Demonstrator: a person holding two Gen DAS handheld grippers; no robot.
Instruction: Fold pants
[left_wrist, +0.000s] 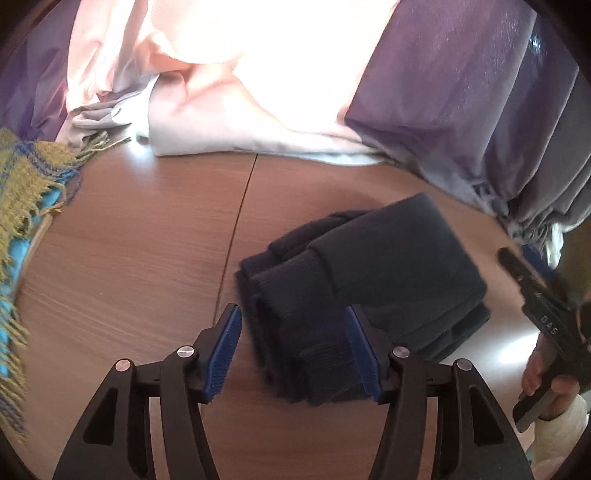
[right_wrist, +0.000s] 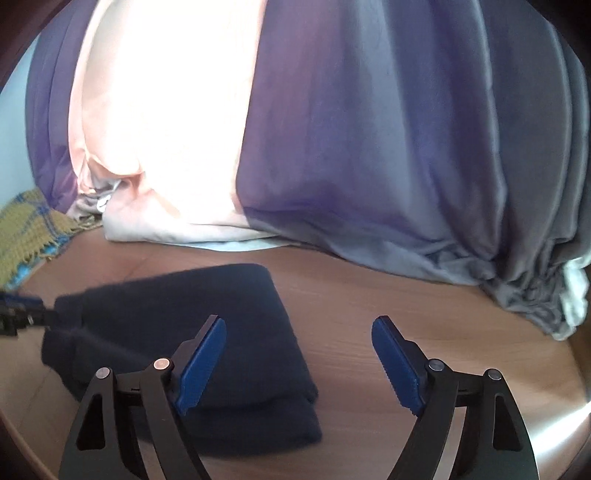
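Here the dark pants (left_wrist: 369, 280) lie folded into a thick bundle on the wooden table (left_wrist: 129, 240), near me. My left claw (left_wrist: 293, 350) is spread wide, its blue pads either side of the ribbed cuffs without clamping them. My right claw (right_wrist: 299, 363) gapes too, holding nothing, over the bundle's right edge. Purple curtains (right_wrist: 388, 147) hang at the far side, a fringed blanket (left_wrist: 26, 192) lies left.

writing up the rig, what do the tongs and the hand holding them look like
Both the left tongs and the right tongs have black angular linkage arms, silver round pivot pins and ribbed blue pads. The right one's body carries white lettering. The bare hand gripping it shows a light sleeve cuff.
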